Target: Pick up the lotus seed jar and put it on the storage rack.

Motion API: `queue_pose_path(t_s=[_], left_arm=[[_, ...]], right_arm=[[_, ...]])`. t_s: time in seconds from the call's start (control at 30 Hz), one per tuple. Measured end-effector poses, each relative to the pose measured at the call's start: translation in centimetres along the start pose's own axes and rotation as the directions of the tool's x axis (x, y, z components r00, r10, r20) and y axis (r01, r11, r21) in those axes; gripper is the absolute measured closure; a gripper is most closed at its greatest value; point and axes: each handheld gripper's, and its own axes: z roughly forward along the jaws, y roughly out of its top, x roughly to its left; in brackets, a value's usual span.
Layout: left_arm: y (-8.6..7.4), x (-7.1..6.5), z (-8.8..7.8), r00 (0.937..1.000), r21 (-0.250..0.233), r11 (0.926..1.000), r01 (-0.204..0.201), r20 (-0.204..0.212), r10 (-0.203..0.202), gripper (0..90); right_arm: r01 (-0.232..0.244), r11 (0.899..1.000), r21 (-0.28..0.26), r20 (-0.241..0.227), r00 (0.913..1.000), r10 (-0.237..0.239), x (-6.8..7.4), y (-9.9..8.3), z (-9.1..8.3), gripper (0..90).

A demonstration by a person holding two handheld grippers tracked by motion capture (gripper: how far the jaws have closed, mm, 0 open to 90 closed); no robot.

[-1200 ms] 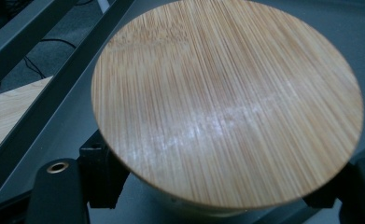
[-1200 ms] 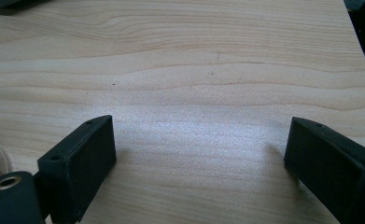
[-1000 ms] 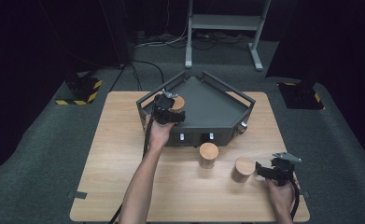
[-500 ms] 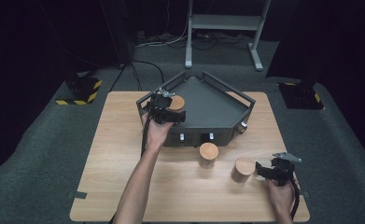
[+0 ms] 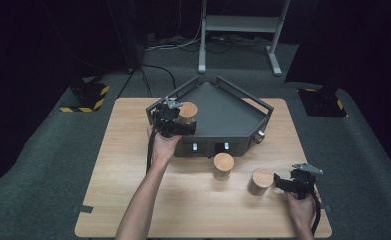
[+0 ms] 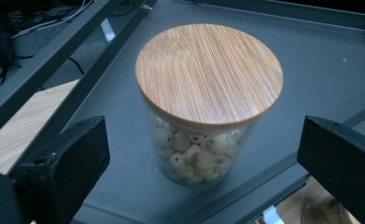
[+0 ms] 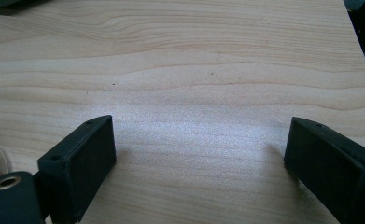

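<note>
A glass jar (image 5: 187, 111) with a bamboo lid, full of pale beads, stands upright in the near-left corner of the dark tray (image 5: 233, 112). My left gripper (image 5: 182, 125) sits just in front of the jar. Its jaws have just been opening and now stand wide. In the left gripper view the jar (image 6: 208, 102) is ahead of the left gripper (image 6: 206, 144), with neither pad touching it. My right gripper (image 5: 282, 182) rests open at the table's front right, beside a second jar (image 5: 260, 181). In its own view, the right gripper (image 7: 199, 149) has bare wood between its jaws.
A third jar (image 5: 223, 165) stands on the wooden table (image 5: 128, 150) in front of the tray's front wall. The tray has raised rails around it. Beyond the table are a dark floor, cables and a metal stand (image 5: 238, 22).
The left gripper has let go of the jar in the tray, spread its jaws and drawn back a little toward the person. The right hand and its gripper have not moved.
</note>
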Motion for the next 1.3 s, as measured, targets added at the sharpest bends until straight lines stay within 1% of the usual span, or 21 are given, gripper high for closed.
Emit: queue_pose_path(t_s=[0.03, 0.13, 0.2, 0.27, 0.37, 0.63, 0.9, 0.97, 1.07, 1.13, 1.3], left_arm=[[0.0, 0.0, -0.2, 1.0, 0.0, 1.0, 0.001, -0.001, -0.001, 2.5], [0.0, 0.2, -0.9, 0.9998, 0.003, 0.9999, 0.015, 0.015, -0.015, 2.5], [0.0, 0.1, -1.0, 0.9998, 0.001, 0.9999, 0.014, 0.015, -0.014, 2.5], [-0.1, 0.2, -1.5, 0.9993, -0.005, 0.9997, 0.022, 0.03, -0.022, 2.5], [-0.2, 0.2, -1.9, 0.999, -0.006, 0.9997, 0.022, 0.039, -0.022, 2.5], [-0.6, 0.1, -2.9, 0.9994, 0.002, 0.9999, 0.012, 0.031, -0.012, 2.6], [-1.8, 0.7, -4.0, 0.9991, -0.004, 0.9996, 0.029, 0.032, -0.029, 2.6], [-2.3, 0.9, -4.5, 0.9988, -0.012, 0.9992, 0.038, 0.031, -0.037, 2.6], [-2.5, 1.1, -4.7, 0.9986, -0.012, 0.999, 0.043, 0.03, -0.043, 2.7], [-2.9, 1.2, -5.2, 0.9982, -0.015, 0.9984, 0.054, 0.027, -0.054, 2.9], [-3.3, 1.3, -5.6, 0.9982, -0.014, 0.9984, 0.055, 0.024, -0.055, 3.0]], right_arm=[[0.0, 1.0, 0.0, 0.0, 1.0, 0.0, 0.0, 0.0, 0.0, 7.7], [0.0, 1.0, 0.0, 0.0, 1.0, 0.0, 0.0, 0.0, 0.0, 7.7], [0.0, 1.0, 0.0, 0.0, 1.0, 0.0, 0.0, 0.0, 0.0, 7.7], [0.0, 1.0, 0.0, 0.0, 1.0, 0.0, 0.0, 0.0, 0.0, 7.7], [0.0, 1.0, 0.0, 0.001, 1.0, 0.0, 0.0, 0.0, 0.0, 7.8], [0.0, 1.0, 0.0, 0.0, 1.0, 0.0, 0.0, 0.0, 0.0, 7.8], [0.0, 1.0, 0.0, 0.0, 1.0, 0.0, 0.0, 0.0, 0.0, 7.7], [0.0, 1.0, 0.0, 0.0, 1.0, 0.0, 0.0, 0.0, 0.0, 7.7], [0.0, 1.0, 0.0, 0.0, 1.0, 0.0, 0.0, 0.0, 0.0, 7.8], [0.0, 1.0, 0.0, 0.0, 1.0, 0.0, 0.0, 0.0, 0.0, 7.7], [0.0, 1.0, 0.0, -0.001, 1.0, 0.0, 0.0, 0.0, 0.0, 7.7]])
